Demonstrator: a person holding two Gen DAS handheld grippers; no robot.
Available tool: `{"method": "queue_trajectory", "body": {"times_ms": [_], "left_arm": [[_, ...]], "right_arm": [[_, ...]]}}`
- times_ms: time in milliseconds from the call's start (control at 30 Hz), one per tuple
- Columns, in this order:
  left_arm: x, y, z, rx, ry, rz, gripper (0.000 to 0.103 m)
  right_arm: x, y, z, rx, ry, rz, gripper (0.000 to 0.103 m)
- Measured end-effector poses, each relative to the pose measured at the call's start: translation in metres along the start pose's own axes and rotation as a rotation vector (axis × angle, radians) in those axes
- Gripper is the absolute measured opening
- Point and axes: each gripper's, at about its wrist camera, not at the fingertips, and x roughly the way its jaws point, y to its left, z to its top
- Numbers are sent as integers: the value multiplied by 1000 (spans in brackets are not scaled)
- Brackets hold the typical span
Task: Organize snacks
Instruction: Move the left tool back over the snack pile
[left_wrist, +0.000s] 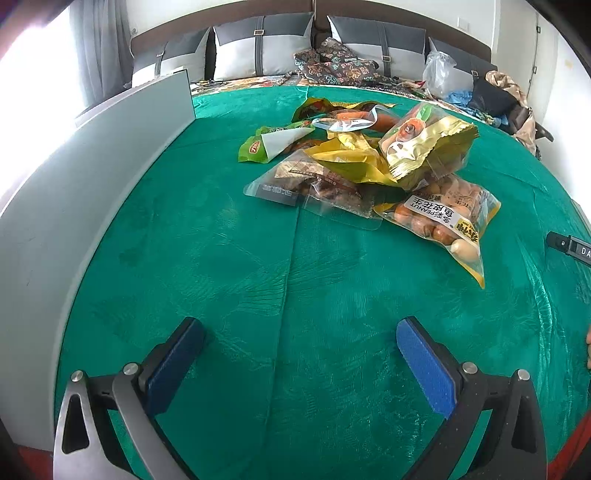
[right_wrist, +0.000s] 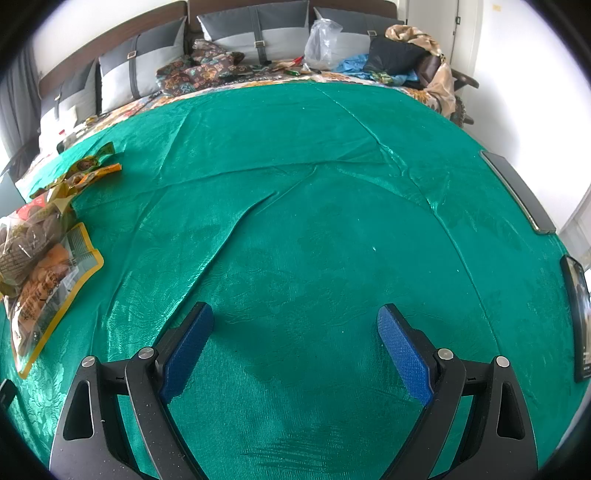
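Note:
A heap of snack bags lies on the green cloth (left_wrist: 258, 277). It holds a gold bag (left_wrist: 428, 147), a yellow-edged peanut bag (left_wrist: 447, 218), a clear bag of brown snacks (left_wrist: 314, 181) and a green packet (left_wrist: 266, 144). My left gripper (left_wrist: 299, 354) is open and empty, well short of the heap. In the right wrist view the same heap sits at the far left, with the peanut bag (right_wrist: 48, 291) nearest. My right gripper (right_wrist: 295, 343) is open and empty over bare cloth (right_wrist: 332, 184), to the right of the heap.
A grey board (left_wrist: 92, 177) stands along the left side of the cloth. Two dark flat devices (right_wrist: 517, 192) (right_wrist: 578, 317) lie at the right edge. Pillows (left_wrist: 258, 48), a patterned cloth (left_wrist: 332, 62) and a plastic bag (right_wrist: 321, 40) lie behind.

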Motion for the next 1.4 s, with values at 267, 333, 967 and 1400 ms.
{"method": "queue_trajectory", "body": {"times_ms": [267,333,967,1400], "left_arm": [[0,0,0,0,0,0,103],[0,0,0,0,0,0,103],[-2,1,1,2,7,-9,103],[-23,3,21,54,87,-119,103]], "right_arm": [[0,0,0,0,0,0,93],[0,0,0,0,0,0,93],[0,-1,0,0,0,1,93],[0,0,0,0,-1,2,93]]}}
